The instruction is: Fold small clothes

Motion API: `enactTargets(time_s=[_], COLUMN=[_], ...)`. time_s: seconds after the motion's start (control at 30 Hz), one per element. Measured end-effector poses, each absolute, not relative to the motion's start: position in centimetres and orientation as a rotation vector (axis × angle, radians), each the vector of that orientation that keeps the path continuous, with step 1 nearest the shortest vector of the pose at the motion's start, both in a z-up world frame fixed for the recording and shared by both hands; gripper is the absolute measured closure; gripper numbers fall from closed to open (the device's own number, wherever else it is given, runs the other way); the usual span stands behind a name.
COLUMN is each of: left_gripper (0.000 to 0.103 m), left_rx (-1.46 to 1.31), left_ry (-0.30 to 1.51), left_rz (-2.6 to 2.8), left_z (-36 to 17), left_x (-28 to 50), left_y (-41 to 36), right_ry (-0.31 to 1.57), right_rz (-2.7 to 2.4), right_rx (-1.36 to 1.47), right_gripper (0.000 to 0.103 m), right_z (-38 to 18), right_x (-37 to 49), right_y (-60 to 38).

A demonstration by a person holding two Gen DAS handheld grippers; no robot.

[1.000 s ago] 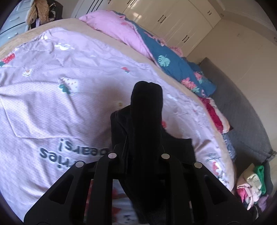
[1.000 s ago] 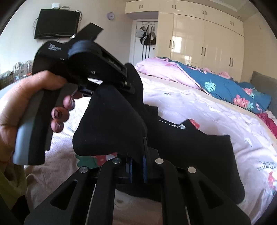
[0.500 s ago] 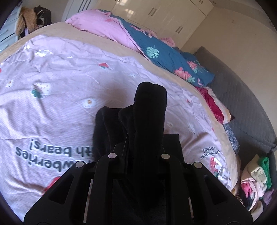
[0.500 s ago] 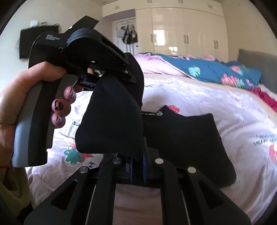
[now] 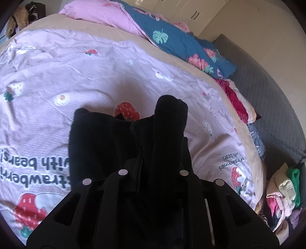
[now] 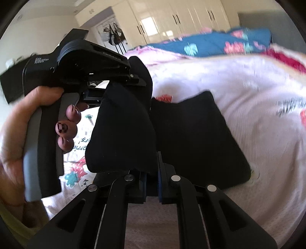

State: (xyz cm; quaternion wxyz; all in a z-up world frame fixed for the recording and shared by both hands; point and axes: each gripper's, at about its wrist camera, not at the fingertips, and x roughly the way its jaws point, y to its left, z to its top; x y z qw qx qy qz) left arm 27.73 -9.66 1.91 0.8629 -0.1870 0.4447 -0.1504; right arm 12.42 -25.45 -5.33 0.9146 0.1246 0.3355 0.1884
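One black garment [image 5: 99, 141] was the only piece in play, part of it lying flat on the pink strawberry-print quilt [image 5: 107, 76] and part lifted off it. In the left wrist view a fold of it rose as a dark column straight out of the left tool [image 5: 153, 164], whose fingers were pressed together on the cloth; the flat part spread to the left of that column, touching the quilt. In the right wrist view the right tool [image 6: 152, 182] was likewise clamped on the garment [image 6: 198, 138], a raised flap standing above its fingertips while the flat panel stretched away to the right on the quilt. That flap ran up to the left tool [image 6: 91, 63], gripped by the left hand [image 6: 24, 126], so both tools held the same lifted fold close together.

Around the flat panel the quilt lay open on every side, its far edge meeting a tan sheet [image 5: 80, 24]. Beyond that sat a pink pillow [image 5: 99, 11] and a blue floral duvet [image 5: 181, 44], well apart from the garment. To the right the bed dropped off beside a grey quilted sofa [image 5: 267, 92], with a pile of clothes [image 5: 283, 199] below the bed's corner. White wardrobes [image 6: 181, 21] stood behind the bed
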Motion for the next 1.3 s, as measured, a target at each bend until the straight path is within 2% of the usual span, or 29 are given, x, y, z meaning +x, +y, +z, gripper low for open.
enactTargets(time_s=[0.2,0.57,0.67,0.7,0.73,0.8,0.83,0.9,0.93,1.0,1.07,1.17,1.3], left_gripper=[0.09,0.074,0.063,0.046,0.036,0.027,0.027,0.027,0.027,0.025,0.022,0.02,0.02], left_rx=[-0.378,-0.324,-0.321,-0.332,-0.344,-0.32,-0.314,-0.357,-0.379,-0.381,-0.36,-0.29,-0.195], left_ry=[0.955,1.027,1.033,1.026,1.022,1.013,1.003,0.968,0.946,0.903,0.866,0.864,0.893], left_rz=[-0.318,-0.327,-0.349,-0.373,-0.396,-0.39,-0.392,-0.42,-0.427,-0.425,-0.408,-0.365,-0.286], left_z=[1.0,-1.4,-1.8,-1.8,-1.8,-1.6,-1.4,-0.6,-0.1,1.2,2.1,1.8,-0.8], left_x=[28.5,30.4,30.6,30.6,30.6,30.4,30.3,29.9,29.5,28.7,27.7,25.9,23.3], left_y=[-11.5,-15.3,-15.8,-15.9,-16.0,-16.4,-16.5,-16.0,-15.4,-14.2,-12.9,-10.6,-7.9], right_ry=[0.783,0.912,0.954,0.97,0.976,0.983,0.98,0.964,0.945,0.922,0.87,0.767,0.699], right_rz=[0.415,0.387,0.379,0.372,0.361,0.352,0.344,0.325,0.309,0.305,0.295,0.279,0.3], right_rx=[0.423,0.723,0.835,0.87,0.882,0.892,0.879,0.837,0.808,0.76,0.718,0.631,0.516], right_gripper=[0.096,0.093,0.09,0.09,0.09,0.089,0.087,0.075,0.072,0.054,0.051,0.034,0.031], right_z=[-6.0,-8.3,-9.3,-9.7,-9.6,-9.6,-9.3,-8.3,-7.5,-6.2,-4.8,-2.0,1.0], right_x=[13.0,13.7,14.2,14.1,14.0,13.9,13.8,13.6,13.4,13.3,12.7,12.3,14.2], right_y=[-27.3,-31.2,-32.4,-32.6,-32.6,-32.8,-32.8,-32.8,-32.8,-32.8,-32.9,-33.3,-33.2])
